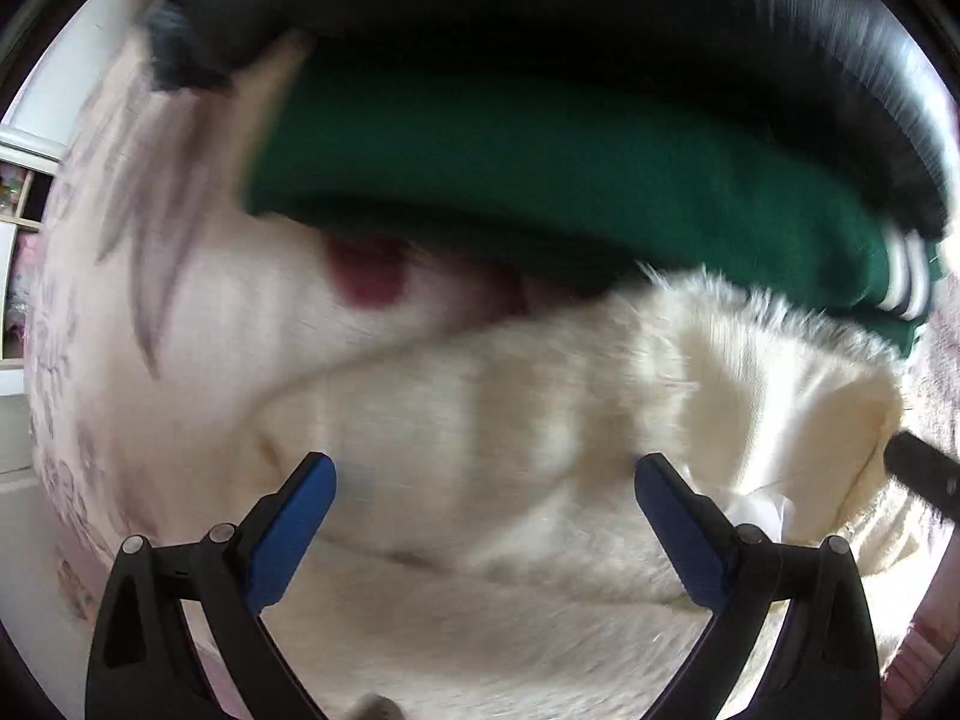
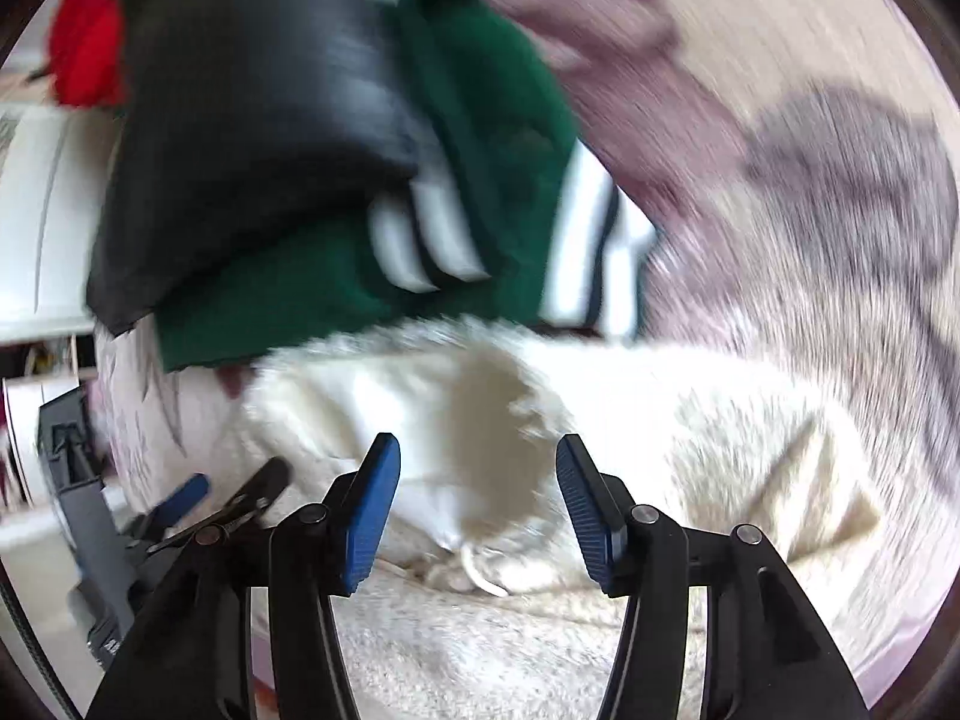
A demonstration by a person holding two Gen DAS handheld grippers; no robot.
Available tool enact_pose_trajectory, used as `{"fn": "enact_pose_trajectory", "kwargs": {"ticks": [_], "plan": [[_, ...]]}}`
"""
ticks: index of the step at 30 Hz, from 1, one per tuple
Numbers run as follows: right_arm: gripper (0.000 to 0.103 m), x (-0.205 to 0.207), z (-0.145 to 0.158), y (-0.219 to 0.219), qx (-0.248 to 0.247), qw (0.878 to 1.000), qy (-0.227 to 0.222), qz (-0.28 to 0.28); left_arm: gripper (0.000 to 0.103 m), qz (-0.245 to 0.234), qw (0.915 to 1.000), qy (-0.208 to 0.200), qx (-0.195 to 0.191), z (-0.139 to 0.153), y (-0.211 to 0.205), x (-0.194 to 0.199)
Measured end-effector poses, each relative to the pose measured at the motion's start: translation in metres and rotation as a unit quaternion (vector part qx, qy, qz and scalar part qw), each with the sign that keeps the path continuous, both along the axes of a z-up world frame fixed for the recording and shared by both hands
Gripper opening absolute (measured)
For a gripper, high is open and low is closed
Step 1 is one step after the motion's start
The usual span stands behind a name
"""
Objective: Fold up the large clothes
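A cream fluffy garment [image 1: 510, 408] lies folded on a pale floral bedspread [image 1: 150, 312]; it also shows in the right wrist view [image 2: 630, 408]. My left gripper [image 1: 483, 483] is open just above its near part. My right gripper [image 2: 477, 462] is open over its collar end, where a cream lining and a drawstring [image 2: 480, 576] show. The left gripper's fingers [image 2: 192, 498] appear at the lower left of the right wrist view. Both views are motion-blurred.
Beyond the cream garment lies a stack of folded clothes: a green one with white stripes [image 1: 540, 180] [image 2: 480, 228], a black one [image 1: 540, 0] [image 2: 252, 120] on top, and something red [image 2: 84, 48] behind. White furniture [image 2: 42, 210] stands at the left.
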State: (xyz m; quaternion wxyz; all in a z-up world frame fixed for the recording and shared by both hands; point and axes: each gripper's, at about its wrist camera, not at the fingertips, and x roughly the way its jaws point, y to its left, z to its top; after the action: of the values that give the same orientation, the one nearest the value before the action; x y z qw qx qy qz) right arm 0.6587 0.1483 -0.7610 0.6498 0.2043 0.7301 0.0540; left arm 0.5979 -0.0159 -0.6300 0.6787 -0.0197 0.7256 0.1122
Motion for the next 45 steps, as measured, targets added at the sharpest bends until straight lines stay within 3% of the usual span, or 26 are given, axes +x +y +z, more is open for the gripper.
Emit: {"fn": "enact_pose_trajectory", "kwargs": {"ticks": [4,5,6,8,11,12,13,16,22,26,33,45], "plan": [[0.056,-0.010,-0.023,-0.003,-0.028,0.999,0.030,-0.017,0.099,-0.015,0.9991,-0.004,0.039,-0.011,-0.014,0.008],[0.056,-0.014,-0.028,-0.005,-0.041,0.998,0.037,-0.021,0.083,-0.022,0.9988,-0.012,0.042,-0.010,-0.018,0.010],[0.056,-0.016,-0.033,-0.003,-0.044,0.998,0.044,-0.026,0.060,-0.031,0.9985,-0.020,0.041,-0.009,-0.023,0.012],[0.057,-0.020,-0.044,0.006,-0.049,0.997,0.056,-0.032,0.029,-0.039,0.9985,-0.029,0.026,-0.007,-0.031,0.014],[0.056,-0.027,-0.050,0.008,-0.046,0.997,0.046,-0.043,0.026,-0.043,0.9979,-0.039,0.030,-0.004,-0.038,0.015],[0.047,-0.029,-0.051,0.008,-0.047,0.997,0.043,-0.043,0.023,-0.040,0.9979,-0.041,0.029,-0.004,-0.038,0.015],[0.027,-0.033,-0.051,0.005,-0.054,0.997,0.042,-0.041,0.021,-0.039,0.9978,-0.045,0.030,-0.004,-0.037,0.014],[0.011,-0.043,-0.053,0.001,-0.073,0.996,0.037,-0.031,0.017,-0.043,0.9969,-0.056,0.034,-0.001,-0.041,0.011],[0.008,-0.041,-0.042,0.016,-0.120,0.992,-0.001,0.025,0.013,-0.039,0.9962,-0.073,0.027,0.012,-0.038,0.006],[0.008,-0.061,-0.035,0.041,-0.132,0.990,-0.014,0.040,0.012,-0.040,0.9958,-0.079,0.023,0.020,-0.031,0.005],[0.008,-0.035,-0.013,0.050,-0.123,0.992,-0.020,0.034,0.005,-0.058,0.9937,-0.096,0.007,0.039,-0.033,0.023],[0.007,0.004,-0.002,0.042,-0.145,0.988,-0.035,0.029,0.005,-0.066,0.9936,-0.091,0.001,0.028,-0.024,0.052]]}}
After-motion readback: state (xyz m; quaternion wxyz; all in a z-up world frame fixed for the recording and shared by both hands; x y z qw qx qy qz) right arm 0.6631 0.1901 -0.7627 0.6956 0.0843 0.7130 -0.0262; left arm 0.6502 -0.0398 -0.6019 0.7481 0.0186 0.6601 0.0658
